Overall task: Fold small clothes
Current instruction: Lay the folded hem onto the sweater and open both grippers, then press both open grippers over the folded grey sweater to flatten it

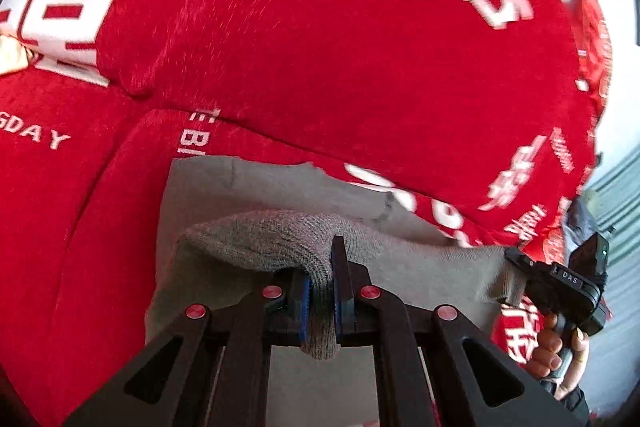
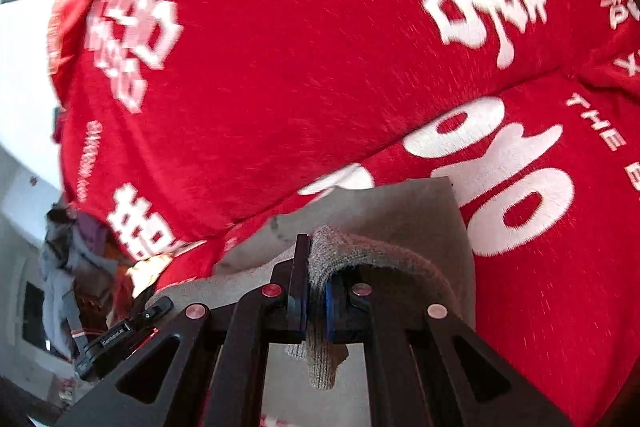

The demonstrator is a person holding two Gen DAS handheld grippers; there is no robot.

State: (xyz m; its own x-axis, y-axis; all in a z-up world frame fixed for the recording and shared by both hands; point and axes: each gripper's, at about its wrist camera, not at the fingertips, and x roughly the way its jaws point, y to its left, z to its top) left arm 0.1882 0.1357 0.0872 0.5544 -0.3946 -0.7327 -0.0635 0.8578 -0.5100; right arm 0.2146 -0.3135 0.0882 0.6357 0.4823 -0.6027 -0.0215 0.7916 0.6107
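Plainly, most of both views is filled by a red bedspread (image 1: 320,47) printed with large white characters, spread over a soft, rumpled surface. Against it a grey garment (image 1: 256,187) is held up and stretched between the two tools, its lower part lying on the bedspread and its ribbed edge (image 1: 276,235) raised. In the left wrist view the left gripper (image 1: 321,303) is seen clamped on that ribbed edge, a tuck of knit hanging down between the blue pads (image 1: 303,301). In the right wrist view the right gripper (image 2: 316,303) is closed in the same way on the ribbed band (image 2: 360,251) at the other end, with a tail of fabric drooping below the jaws. A bare hand (image 1: 558,347) wrapped round the other tool's handle is visible at the right edge of the left view.

Both frames are smeared, so the fold line can probably not be judged well. Only narrow pinches of knit are held, and a slip from either clamp could be caused by a quick swing or uneven pull. A crooked fold could also result if the edge is laid down askew, or if the soft bedspread bunches beneath
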